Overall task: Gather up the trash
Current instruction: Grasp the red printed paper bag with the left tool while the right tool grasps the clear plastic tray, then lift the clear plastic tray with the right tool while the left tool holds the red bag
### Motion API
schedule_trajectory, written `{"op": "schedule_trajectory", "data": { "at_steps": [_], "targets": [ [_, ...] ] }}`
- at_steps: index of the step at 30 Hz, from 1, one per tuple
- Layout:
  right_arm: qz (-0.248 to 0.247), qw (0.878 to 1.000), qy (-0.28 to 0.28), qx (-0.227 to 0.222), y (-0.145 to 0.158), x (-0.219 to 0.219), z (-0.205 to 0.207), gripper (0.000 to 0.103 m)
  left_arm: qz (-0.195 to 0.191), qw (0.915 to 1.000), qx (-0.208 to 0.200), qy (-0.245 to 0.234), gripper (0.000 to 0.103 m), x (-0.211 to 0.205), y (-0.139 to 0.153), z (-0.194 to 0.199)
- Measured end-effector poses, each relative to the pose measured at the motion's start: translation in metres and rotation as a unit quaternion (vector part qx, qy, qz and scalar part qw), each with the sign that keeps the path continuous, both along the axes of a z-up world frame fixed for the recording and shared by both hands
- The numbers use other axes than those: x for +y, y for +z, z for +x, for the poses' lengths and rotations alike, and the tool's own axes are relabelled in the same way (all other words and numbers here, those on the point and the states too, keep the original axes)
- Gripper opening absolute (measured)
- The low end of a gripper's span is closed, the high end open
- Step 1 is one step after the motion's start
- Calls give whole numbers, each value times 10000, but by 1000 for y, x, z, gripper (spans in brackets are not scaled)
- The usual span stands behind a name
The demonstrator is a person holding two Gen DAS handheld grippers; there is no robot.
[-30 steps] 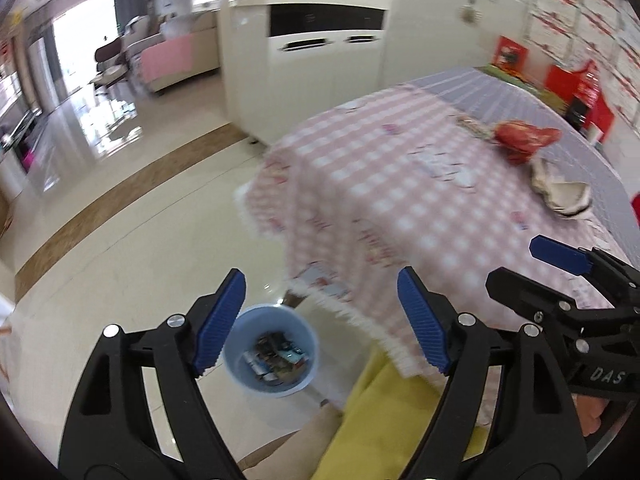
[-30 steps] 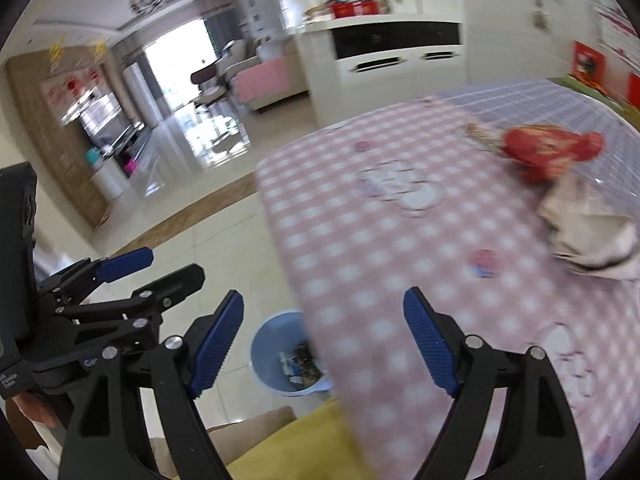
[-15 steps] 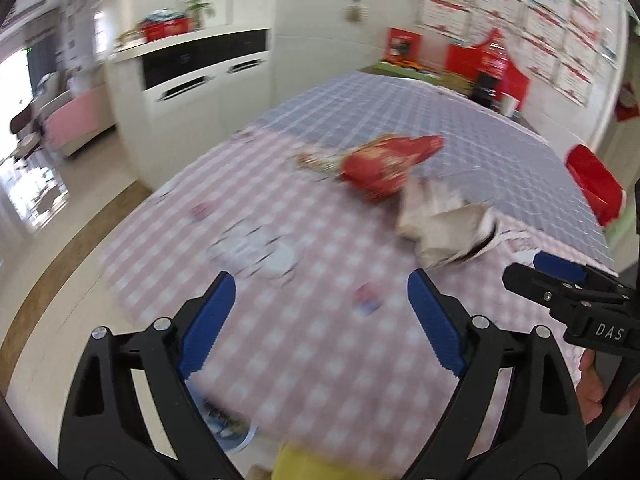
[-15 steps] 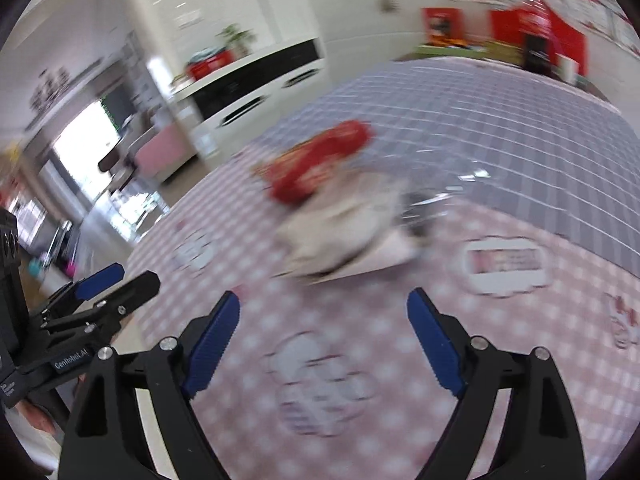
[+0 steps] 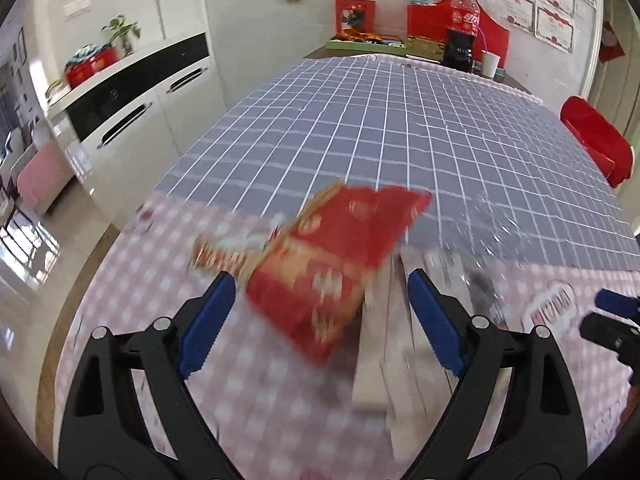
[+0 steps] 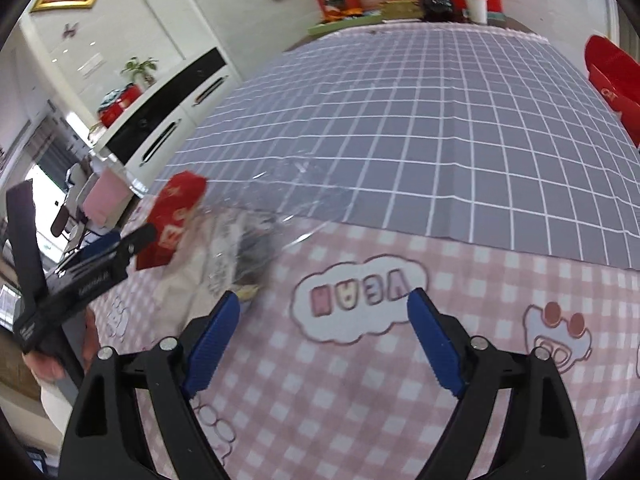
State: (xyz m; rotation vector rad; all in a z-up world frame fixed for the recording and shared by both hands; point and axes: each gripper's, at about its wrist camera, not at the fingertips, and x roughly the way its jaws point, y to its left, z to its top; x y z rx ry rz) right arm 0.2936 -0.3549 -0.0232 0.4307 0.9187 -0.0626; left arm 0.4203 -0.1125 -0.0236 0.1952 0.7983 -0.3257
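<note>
Both grippers swung from the floor bin to the table (image 5: 400,128). Left gripper (image 5: 316,312) pitched down over red wrapper (image 5: 332,256), jaws wide, empty; right gripper (image 6: 324,330) likewise, beside clear plastic (image 6: 256,236).

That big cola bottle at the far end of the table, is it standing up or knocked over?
Standing upright. In the left wrist view the cola bottle has its cap at the top and its dark base on the far end of the table.
</note>
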Motion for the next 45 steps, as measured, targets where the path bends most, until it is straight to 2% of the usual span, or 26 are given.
{"op": "schedule_trajectory", "data": {
  "at_steps": [1, 2, 4, 5, 6, 9, 11, 14, 16, 20, 22, 27, 33, 39, 42, 45],
  "targets": [
    [58, 10000, -45, 57, -1, -3, 4, 84, 66, 10000, 5, 9, 85, -3, -3, 6],
    [100, 9999, -72, 94, -1, -6, 7, 84, 126, 9999, 6, 23, 78, -4, -6, 11],
    [231, 9995, -127, 192, 0, -8, 18, 84, 69, 9999, 27, -94, 60, -4, -11, 19],
    [312, 9993, -127, 188, 2, -8, 24, 84, 10, 9999, -35, -138, 46, -3, -13, 20],
    [358, 9991, -116, 176, 3, -8, 30, 84, -38, 9998, -121, -129, 39, -2, -12, 21],
    [343, 9988, -190, 304, 6, -3, 54, 85, -231, 9992, -326, 42, 31, 7, -4, 17],
    [371, 9981, -234, 440, 4, 3, 72, 86, -513, 9977, -422, 145, 30, 16, 1, 16],
    [474, 9957, -397, 684, -1, 11, 94, 86, -642, 9958, -532, 381, 29, 27, 3, 18],
    [477, 9927, -831, 737, -5, 13, 100, 89, -736, 9950, -515, 438, 29, 33, 2, 21],
    [555, 9846, -1349, 964, -13, 21, 115, 91, -899, 9940, -490, 381, 30, 37, 3, 22],
    [364, 9810, -1538, 1125, -15, 29, 122, 92, -858, 9943, -530, 346, 30, 36, 3, 19],
    [-385, 9770, -1782, 1102, -6, 57, 135, 94, -802, 9944, -634, 269, 30, 34, 3, 14],
    [-58, 9713, -2010, 1270, -6, 71, 161, 96, -865, 9935, -697, 261, 30, 37, 5, 12],
    [-38, 9634, -2102, 1662, -6, 66, 199, 98, -940, 9929, -673, 268, 30, 41, 5, 13],
    [-111, 9635, -1921, 1860, -4, 66, 237, 98, -948, 9928, -680, 263, 30, 41, 6, 13],
    [-281, 9719, -1334, 1919, -4, 77, 262, 98, -964, 9927, -670, 261, 30, 42, 6, 14]
  ]
}}
